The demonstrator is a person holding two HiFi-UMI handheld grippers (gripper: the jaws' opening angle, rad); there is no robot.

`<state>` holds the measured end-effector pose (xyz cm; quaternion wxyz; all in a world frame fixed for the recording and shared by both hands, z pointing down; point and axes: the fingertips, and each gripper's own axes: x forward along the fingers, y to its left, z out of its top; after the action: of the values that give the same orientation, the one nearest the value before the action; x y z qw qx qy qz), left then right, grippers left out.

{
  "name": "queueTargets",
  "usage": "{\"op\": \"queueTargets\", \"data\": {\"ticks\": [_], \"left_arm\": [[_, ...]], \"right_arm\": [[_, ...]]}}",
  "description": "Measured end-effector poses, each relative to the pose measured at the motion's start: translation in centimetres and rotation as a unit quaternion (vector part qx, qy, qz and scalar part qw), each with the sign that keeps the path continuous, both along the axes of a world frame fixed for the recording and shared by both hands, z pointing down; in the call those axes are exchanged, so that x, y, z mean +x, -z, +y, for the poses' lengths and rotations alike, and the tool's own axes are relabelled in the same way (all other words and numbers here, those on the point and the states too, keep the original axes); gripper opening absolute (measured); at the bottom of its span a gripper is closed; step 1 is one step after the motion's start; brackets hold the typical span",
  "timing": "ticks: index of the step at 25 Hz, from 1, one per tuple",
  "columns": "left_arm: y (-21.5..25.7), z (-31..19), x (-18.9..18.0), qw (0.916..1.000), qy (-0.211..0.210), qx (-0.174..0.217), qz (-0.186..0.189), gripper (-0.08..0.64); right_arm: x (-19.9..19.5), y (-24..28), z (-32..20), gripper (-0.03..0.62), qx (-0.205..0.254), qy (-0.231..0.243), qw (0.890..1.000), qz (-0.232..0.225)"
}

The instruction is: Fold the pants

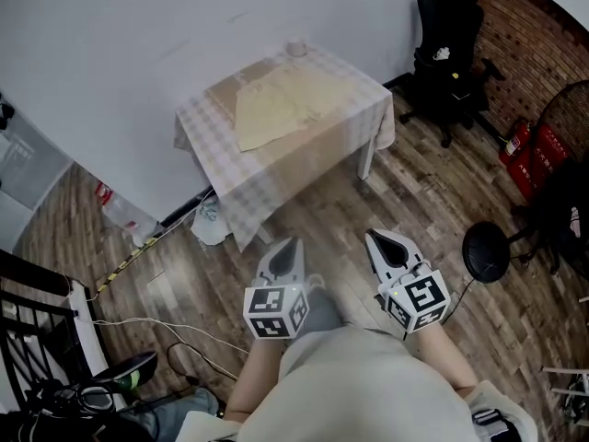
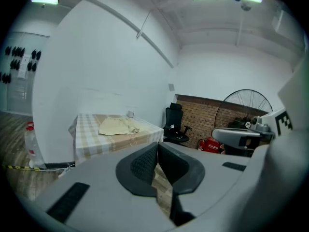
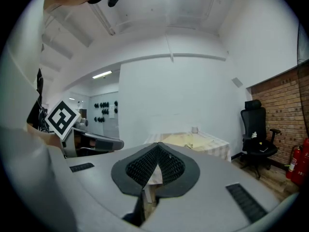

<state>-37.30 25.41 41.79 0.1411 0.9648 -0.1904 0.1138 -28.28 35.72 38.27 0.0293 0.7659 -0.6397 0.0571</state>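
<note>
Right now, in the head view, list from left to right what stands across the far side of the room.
Plastic bottle → checked-cloth table with the pants on it → black office chair → red fire extinguishers.

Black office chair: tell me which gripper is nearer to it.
Right. In the head view the right gripper hangs over the floor, below and left of the office chair; the left gripper is further left, farther from it.

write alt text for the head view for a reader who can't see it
Beige pants lie on a checked-cloth table by a white wall, seen from above. In the foreground a person on a wood floor holds the left tongs and right tongs, both shut and empty, short of the table.
</note>
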Motion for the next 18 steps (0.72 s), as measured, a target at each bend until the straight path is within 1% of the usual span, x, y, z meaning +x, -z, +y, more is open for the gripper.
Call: {"op": "queueTargets", "data": {"ticks": [3,5,10,18], "left_arm": [[-0.1,-1.2,0.4,1.0,0.003,-0.003,-0.002,0.005],[-0.4,-2.3,0.6,1.0,0.005,-0.005,-0.005,0.005],[-0.9,-5.7,1.5,0.9998,0.009,-0.015,-0.012,0.005],[-1.7,-11.7,4.4,0.9994,0.018,-0.027,-0.013,0.005]], "right_arm": [[0.5,-0.1,-1.2,0.0,0.008,0.0,1.0,-0.019],[1.0,-0.3,-2.1,0.0,0.007,-0.002,1.0,-0.023],[2.4,-0.3,-5.3,0.002,0.0,0.002,1.0,-0.027],[5.6,-0.8,-11.3,0.002,-0.013,0.021,0.999,-0.024]]}}
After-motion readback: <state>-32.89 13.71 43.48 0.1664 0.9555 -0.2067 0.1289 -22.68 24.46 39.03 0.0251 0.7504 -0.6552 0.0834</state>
